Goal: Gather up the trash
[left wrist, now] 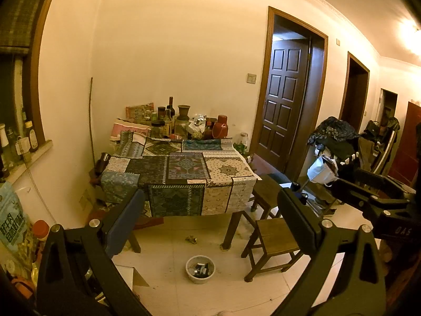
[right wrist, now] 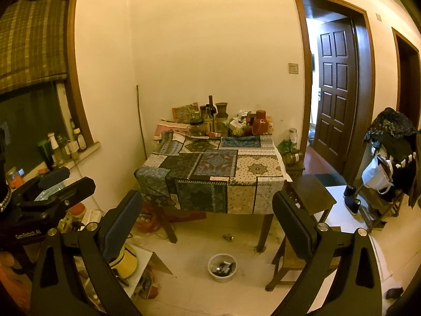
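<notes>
A small crumpled wrapper lies on the pale tile floor under the table's front edge. Nearer to me stands a white bowl with dark scraps inside. My left gripper is open wide with nothing between its fingers, well back from and above both. My right gripper is likewise open and empty, held beside the left one. Each gripper's black body shows at the edge of the other's view.
A table under a patchwork cloth carries bottles and jars at its far end. Wooden stools stand at its right. Bags and containers crowd the floor at left. A loaded clothes rack and open door are at right.
</notes>
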The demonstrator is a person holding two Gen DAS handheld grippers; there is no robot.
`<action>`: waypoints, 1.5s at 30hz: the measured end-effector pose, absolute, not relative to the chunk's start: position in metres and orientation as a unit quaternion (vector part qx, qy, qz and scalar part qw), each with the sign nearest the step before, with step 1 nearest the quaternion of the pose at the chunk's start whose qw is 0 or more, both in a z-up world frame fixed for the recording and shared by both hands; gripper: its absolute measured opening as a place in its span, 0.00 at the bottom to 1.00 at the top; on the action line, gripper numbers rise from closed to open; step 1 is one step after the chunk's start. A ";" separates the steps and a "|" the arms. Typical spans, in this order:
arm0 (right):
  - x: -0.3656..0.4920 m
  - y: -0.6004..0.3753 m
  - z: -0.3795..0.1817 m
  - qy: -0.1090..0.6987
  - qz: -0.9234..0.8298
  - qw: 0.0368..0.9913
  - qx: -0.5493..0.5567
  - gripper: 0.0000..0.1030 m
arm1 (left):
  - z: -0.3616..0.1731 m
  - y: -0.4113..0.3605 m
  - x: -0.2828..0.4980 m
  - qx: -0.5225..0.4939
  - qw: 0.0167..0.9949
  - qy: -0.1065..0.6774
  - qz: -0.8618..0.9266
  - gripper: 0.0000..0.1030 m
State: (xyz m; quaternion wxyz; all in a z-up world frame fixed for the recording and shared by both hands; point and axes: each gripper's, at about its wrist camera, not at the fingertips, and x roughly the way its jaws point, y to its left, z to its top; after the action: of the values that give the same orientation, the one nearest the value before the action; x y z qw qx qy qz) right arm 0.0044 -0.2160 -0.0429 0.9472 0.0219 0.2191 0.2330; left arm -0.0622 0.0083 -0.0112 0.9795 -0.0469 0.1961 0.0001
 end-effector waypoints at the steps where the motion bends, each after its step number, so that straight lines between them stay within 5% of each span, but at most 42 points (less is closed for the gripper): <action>1: 0.003 -0.216 -0.043 0.220 0.233 0.947 0.022 0.96 | -0.011 0.008 -0.062 -0.047 0.979 0.197 0.001 0.98; 45: 0.001 -0.221 -0.037 0.230 0.234 0.944 0.028 0.96 | -0.016 -0.001 -0.047 -0.060 0.978 0.198 -0.005 0.99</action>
State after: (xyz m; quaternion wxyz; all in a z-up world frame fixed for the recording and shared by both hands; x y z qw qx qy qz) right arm 0.0012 -0.2211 -0.0367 0.9442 0.0285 0.2299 0.2339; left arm -0.0471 -0.0011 -0.0159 0.9783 -0.0601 0.1980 -0.0054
